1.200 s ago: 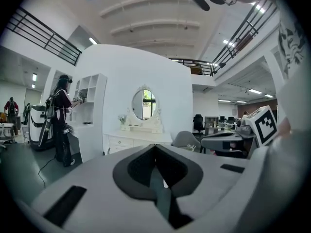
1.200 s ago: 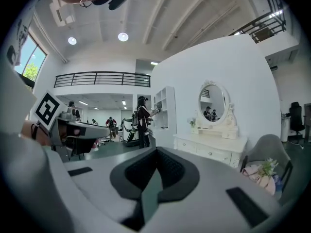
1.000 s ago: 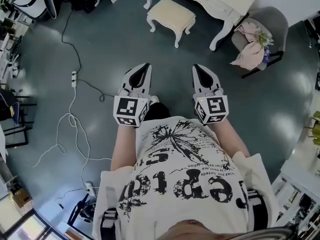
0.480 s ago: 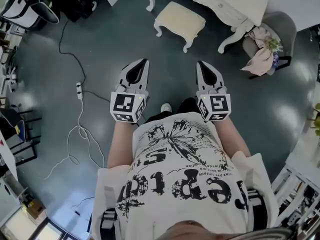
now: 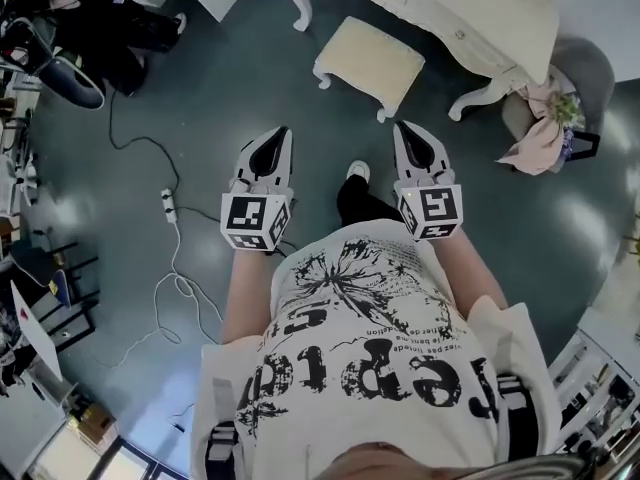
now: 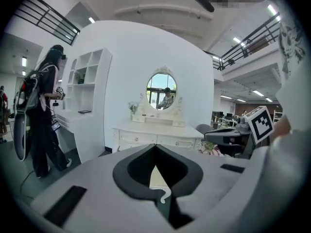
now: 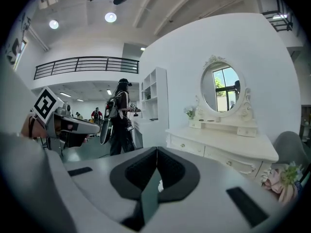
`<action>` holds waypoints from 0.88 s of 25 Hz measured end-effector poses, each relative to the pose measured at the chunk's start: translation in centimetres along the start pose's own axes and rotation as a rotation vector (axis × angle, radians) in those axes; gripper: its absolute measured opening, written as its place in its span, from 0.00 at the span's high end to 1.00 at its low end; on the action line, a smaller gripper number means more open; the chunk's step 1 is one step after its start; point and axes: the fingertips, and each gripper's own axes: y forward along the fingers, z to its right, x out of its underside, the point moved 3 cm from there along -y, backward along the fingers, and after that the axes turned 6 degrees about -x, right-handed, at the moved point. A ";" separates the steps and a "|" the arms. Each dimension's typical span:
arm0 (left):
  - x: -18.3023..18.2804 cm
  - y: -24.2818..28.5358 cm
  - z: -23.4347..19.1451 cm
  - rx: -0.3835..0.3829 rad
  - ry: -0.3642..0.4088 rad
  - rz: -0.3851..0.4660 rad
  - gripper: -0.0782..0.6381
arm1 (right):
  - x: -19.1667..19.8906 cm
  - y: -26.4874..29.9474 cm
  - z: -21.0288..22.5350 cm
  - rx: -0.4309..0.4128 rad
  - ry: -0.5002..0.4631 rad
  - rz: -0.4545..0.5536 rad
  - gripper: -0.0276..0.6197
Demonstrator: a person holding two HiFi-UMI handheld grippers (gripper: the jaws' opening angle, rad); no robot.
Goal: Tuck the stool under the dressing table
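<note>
The cream cushioned stool [image 5: 368, 64] stands on the dark floor, out in front of the white dressing table [image 5: 470, 18], at the top of the head view. My left gripper [image 5: 282, 133] and right gripper [image 5: 402, 128] are both held level a short way back from the stool, one toward each side of it. Both are shut and hold nothing. In the left gripper view the jaws of my left gripper [image 6: 155, 147] meet in front of the dressing table [image 6: 155, 136] and its oval mirror [image 6: 161, 90]. The right gripper view shows my right gripper [image 7: 156, 150] shut, with the dressing table [image 7: 223, 147] to the right.
A grey chair [image 5: 585, 73] draped with pink cloth [image 5: 538, 133] stands right of the table. A power strip [image 5: 168, 204] and white cables lie on the floor at left. A person with a backpack [image 6: 43, 115] stands by a white shelf unit [image 6: 87, 101]. Black bags [image 5: 120, 28] sit top left.
The person holding the grippers has stepped forward, so the stool and dressing table are now closer. Both grippers have stayed shut and side by side.
</note>
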 end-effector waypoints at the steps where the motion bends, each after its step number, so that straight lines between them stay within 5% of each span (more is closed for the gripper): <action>1: -0.5 1.9 -0.6 0.014 0.001 -0.005 0.86 | -0.3 1.6 1.2 0.004 0.005 -0.004 0.93; 9: -4.1 15.4 -4.9 0.095 0.039 -0.031 0.86 | -1.2 10.6 9.5 0.093 0.084 -0.057 0.93; 16: -5.7 26.2 -5.9 0.281 0.090 -0.073 0.86 | -0.5 15.8 13.5 0.229 0.174 -0.103 0.93; 22: -3.3 34.7 -6.7 0.493 0.165 -0.183 0.86 | 2.3 20.2 15.1 0.388 0.230 -0.165 0.93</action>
